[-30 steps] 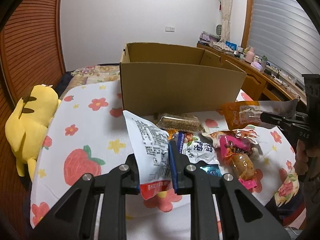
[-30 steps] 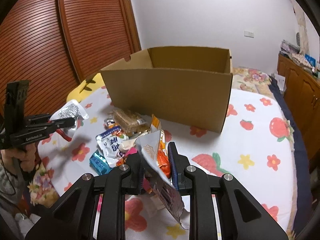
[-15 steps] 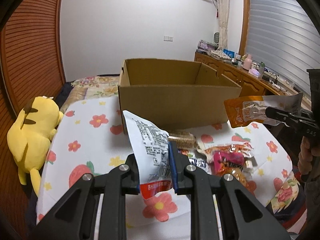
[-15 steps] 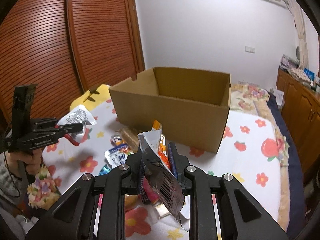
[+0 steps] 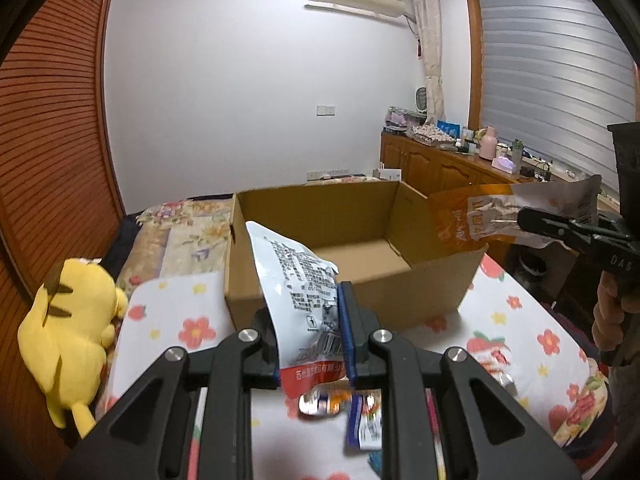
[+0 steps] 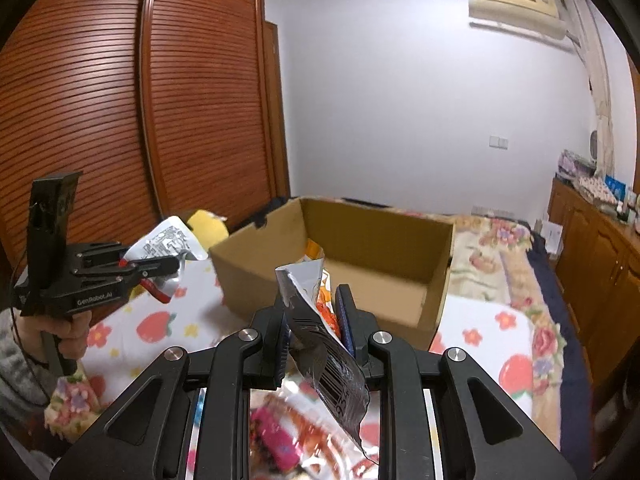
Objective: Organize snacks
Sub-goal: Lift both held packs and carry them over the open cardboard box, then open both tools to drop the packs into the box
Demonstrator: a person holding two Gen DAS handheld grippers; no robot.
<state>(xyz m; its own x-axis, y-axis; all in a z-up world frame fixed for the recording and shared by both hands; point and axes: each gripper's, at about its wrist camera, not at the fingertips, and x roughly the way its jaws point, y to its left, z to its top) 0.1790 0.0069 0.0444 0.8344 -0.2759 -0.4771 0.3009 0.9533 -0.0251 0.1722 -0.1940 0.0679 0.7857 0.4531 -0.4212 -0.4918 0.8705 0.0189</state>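
Note:
My left gripper is shut on a white and red snack packet, held just before the near wall of the open cardboard box. My right gripper is shut on an orange and silver snack packet, held in front of the box. From the left wrist view the right gripper holds the orange packet over the box's right wall. From the right wrist view the left gripper holds the white packet left of the box.
Several loose snacks lie on the flowered tablecloth below the grippers. A yellow plush toy sits at the table's left edge. A wooden sideboard stands at the right, a slatted wardrobe at the left.
Both grippers have risen with their packets and moved toward the box. The box's inside now shows, and the snack pile has dropped to the bottom of both views.

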